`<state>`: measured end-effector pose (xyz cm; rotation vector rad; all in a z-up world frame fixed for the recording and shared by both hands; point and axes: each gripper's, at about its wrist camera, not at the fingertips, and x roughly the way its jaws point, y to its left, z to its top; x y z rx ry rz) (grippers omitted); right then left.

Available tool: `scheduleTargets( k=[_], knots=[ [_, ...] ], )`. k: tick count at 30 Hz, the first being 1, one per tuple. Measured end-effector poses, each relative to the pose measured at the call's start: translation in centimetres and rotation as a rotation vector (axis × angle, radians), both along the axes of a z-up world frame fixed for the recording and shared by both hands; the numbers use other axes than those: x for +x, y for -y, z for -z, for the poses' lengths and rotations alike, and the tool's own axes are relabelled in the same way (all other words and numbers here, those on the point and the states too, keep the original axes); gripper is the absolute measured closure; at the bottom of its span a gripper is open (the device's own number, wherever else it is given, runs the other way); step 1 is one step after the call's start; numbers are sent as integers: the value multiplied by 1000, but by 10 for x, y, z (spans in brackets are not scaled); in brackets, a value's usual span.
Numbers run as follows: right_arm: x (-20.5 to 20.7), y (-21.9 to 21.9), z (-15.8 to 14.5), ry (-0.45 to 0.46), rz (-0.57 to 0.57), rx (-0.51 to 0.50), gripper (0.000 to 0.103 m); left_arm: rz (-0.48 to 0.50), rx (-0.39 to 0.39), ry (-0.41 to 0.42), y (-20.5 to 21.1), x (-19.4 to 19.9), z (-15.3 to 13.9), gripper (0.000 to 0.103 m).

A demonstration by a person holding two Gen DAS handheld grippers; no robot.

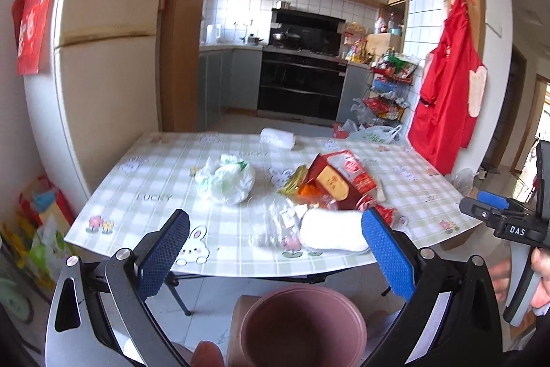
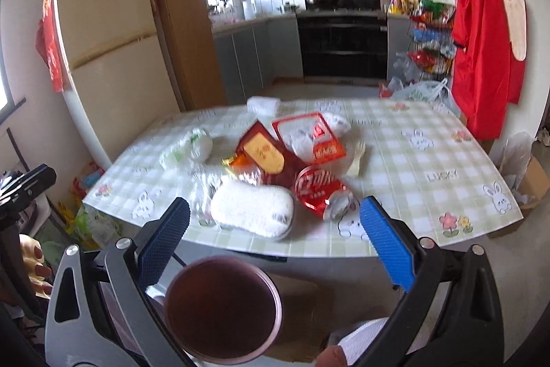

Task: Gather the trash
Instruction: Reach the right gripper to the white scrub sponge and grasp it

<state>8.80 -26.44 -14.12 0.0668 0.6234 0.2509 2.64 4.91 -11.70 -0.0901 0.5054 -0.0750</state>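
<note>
Trash lies on a table (image 1: 144, 195) with a green checked cloth: a white foam tray (image 1: 331, 231) (image 2: 252, 208) at the near edge, a crumpled clear wrapper (image 1: 278, 222), red snack packets (image 1: 338, 181) (image 2: 288, 143), a round red lid (image 2: 318, 188), a knotted white bag (image 1: 227, 179) (image 2: 187, 148) and a white roll (image 1: 277, 137) (image 2: 263, 105). A pink bin (image 1: 302, 329) (image 2: 221, 308) stands on the floor below the near edge. My left gripper (image 1: 275, 253) is open and empty above the bin, short of the table. My right gripper (image 2: 275, 239) is open and empty, also in front of the table.
A cream fridge (image 1: 106, 57) stands left of the table. A red apron (image 1: 447, 85) hangs on the right wall. A rack of snacks (image 1: 388, 88) and plastic bags (image 1: 374, 135) stand behind the table. A cardboard box (image 2: 532, 184) sits on the floor at right.
</note>
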Motion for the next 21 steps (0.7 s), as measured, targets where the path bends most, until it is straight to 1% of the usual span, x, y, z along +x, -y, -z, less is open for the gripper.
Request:
scheduleTargets(
  k=[2,3,5,6,7,9,11,14,16,17,20,21],
  knots=[
    [8,-3,14,-29,-15,-27,5,-5,-13,-43,-4,9,13,5],
    [12,-6,21,-36,-25,-58,5,-4,-16,-62,-6,13,20,5],
    [21,-16,34,-61,-65,-134,5,-26,11,-89,-7,22,31,5],
    [30,-24,45,-85,-107,-186,5,-36,23,-97,-12,26,39,5],
    [37,-30,53,-94,-147,-217,5,-42,29,-108,-13,30,44,5],
    [50,-44,67,-103,-268,-265,6,-66,44,-124,-17,37,51,5],
    [68,-62,80,-97,-376,-356,6,-96,39,-132,-22,42,55,5],
    [94,-87,97,-98,-500,-475,6,-125,25,-151,-30,49,62,5],
    [107,-101,107,-104,-571,-549,6,-138,40,-159,-32,54,66,5],
    [112,-108,113,-108,-606,-588,6,-141,37,-164,-32,55,60,5],
    [130,-129,132,-120,-697,-721,6,-146,21,-176,-34,59,63,5],
    [134,-135,136,-110,-711,-759,6,-146,14,-181,-36,60,63,5]
  ],
)
